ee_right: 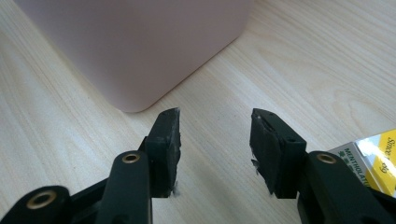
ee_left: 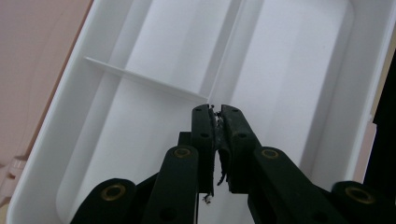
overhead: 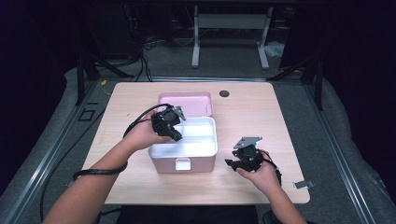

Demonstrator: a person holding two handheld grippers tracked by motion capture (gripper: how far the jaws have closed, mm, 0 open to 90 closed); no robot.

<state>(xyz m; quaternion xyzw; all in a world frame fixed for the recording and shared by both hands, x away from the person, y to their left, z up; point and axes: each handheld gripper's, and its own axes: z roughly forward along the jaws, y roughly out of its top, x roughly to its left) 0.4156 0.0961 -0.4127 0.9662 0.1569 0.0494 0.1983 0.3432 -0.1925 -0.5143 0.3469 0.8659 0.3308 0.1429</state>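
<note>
1. High view: a pink storage box (overhead: 183,161) stands open near the middle of a light wooden table (overhead: 261,116), its lid (overhead: 185,102) folded back behind it and its white inner tray (overhead: 196,142) exposed. The left gripper (overhead: 176,135) hangs over the tray's left side. The right gripper (overhead: 232,163) rests low on the table to the right of the box, well apart from it.
2. Left gripper view: the left gripper's jaws are pressed almost together, with nothing visible between the pads. Below them lies the tray (ee_left: 289,56), and a thin divider (ee_left: 140,79) splits it into compartments. The tips sit just by the divider's end. I judge the step to be work inside the tray, perhaps gripping the divider or the tray to lift it; the next move calls for the jaws to meet a thin white edge squarely.
3. Right gripper view: the right gripper (ee_right: 215,128) stands released, jaws apart over bare wood, and a rounded corner of the pink box (ee_right: 135,51) lies ahead. A yellow-and-white carton (ee_right: 373,161) with green print lies at the lower right, beside one jaw.
4. Surface and room: the tabletop has a dark round grommet (overhead: 224,93) near its far edge. Grey floor, cables and a white table frame (overhead: 231,35) lie beyond, in a dim room.
</note>
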